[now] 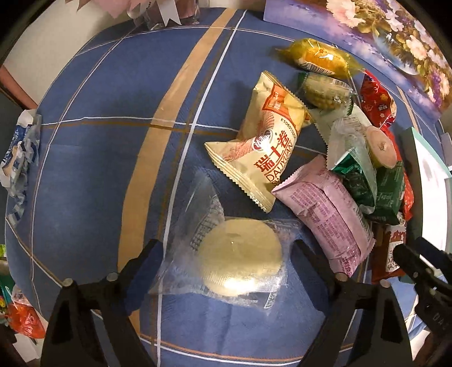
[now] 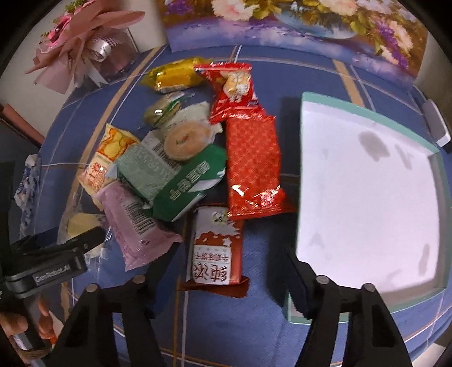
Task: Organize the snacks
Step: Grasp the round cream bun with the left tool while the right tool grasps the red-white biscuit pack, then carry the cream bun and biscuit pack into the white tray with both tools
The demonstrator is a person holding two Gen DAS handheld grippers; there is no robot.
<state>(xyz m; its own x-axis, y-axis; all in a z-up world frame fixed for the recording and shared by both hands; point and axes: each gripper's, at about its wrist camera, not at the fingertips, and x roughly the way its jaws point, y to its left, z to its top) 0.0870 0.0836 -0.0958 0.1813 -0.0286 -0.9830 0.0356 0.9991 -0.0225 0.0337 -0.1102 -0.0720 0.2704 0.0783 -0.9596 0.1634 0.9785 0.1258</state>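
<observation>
My left gripper points down over a round pale pastry in a clear wrapper. The pastry lies between the jaws; the fingers stand at the wrapper's edges without squeezing it. In the right wrist view my right gripper is open and straddles a brown-and-white packet, with a gap on both sides. Beyond it lies a heap of snacks: a long red packet, a green packet, a pink packet, a cream swiss-roll packet and a yellow one.
A white tray with a teal rim sits right of the heap on the blue checked tablecloth. A flower painting leans at the back, a pink bouquet at back left. A crumpled blue-white wrapper lies at the left edge.
</observation>
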